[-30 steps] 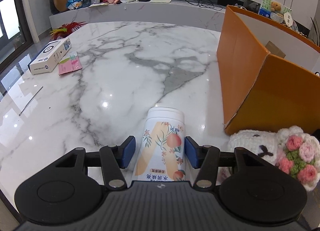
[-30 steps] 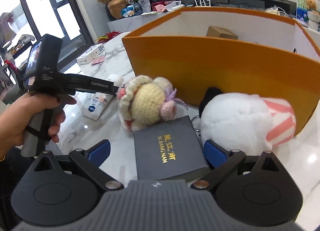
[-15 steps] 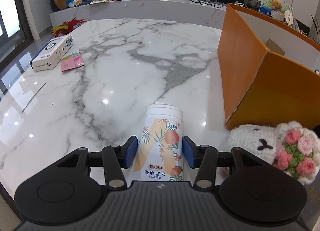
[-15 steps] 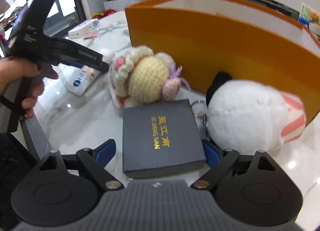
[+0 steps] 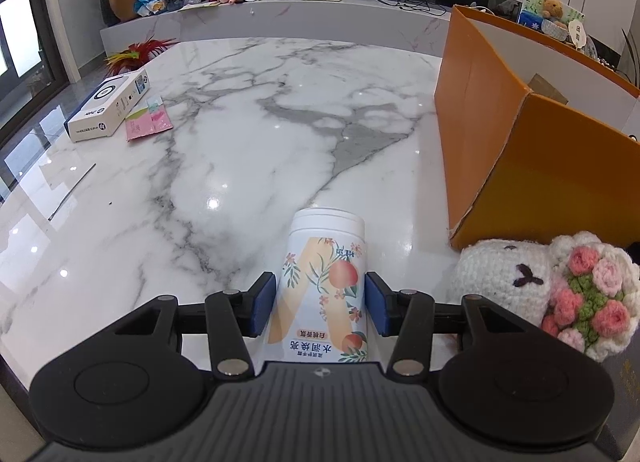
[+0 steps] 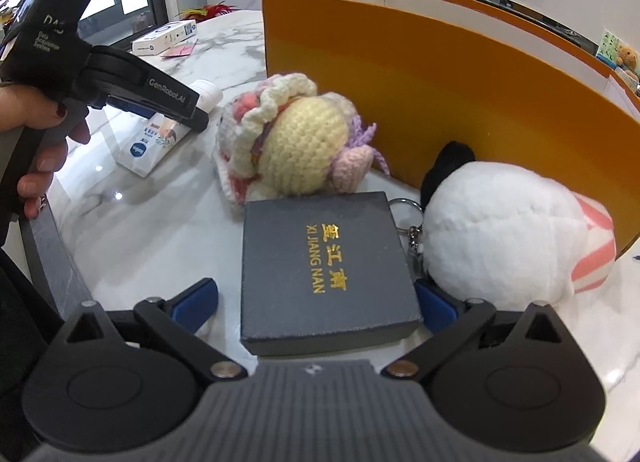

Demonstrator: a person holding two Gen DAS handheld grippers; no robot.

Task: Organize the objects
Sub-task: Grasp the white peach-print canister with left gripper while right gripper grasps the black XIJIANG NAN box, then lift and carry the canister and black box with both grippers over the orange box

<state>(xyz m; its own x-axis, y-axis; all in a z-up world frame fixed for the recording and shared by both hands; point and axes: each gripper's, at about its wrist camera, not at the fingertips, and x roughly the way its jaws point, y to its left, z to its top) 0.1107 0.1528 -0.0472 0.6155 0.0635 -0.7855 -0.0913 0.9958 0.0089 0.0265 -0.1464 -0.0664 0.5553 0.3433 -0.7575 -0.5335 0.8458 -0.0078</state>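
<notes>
The biggest thing here is the marble table (image 5: 224, 134), white with grey lines, and everything sits on it. Next is the big orange box (image 5: 560, 166), open at the top, standing at my right. I think the things go in there, and something brown already lies inside it. In front of the orange box lie two soft toys: a white plush (image 6: 508, 234) with a pink striped part, and a knitted doll (image 6: 296, 142) with yarn flowers. The dark gift box (image 6: 324, 266) with gold letters lies flat between them, close to both. My right tongs (image 6: 316, 300) are wide, one blue pad on each side of the gift box. The pad beside the plush looks very near the box edge, and the other pad has a gap. So these tongs hold nothing yet. The smallest is the peach bottle (image 5: 326, 282), lying on its side with its white cap pointing away from me. My left tongs (image 5: 320, 304) are narrow around it and the blue pads look pressed on its sides, so I think I hold it. I am at the grabbing step. Next I need to squeeze the gift box, then lift both things up over the tall orange wall without bumping the toys.
</notes>
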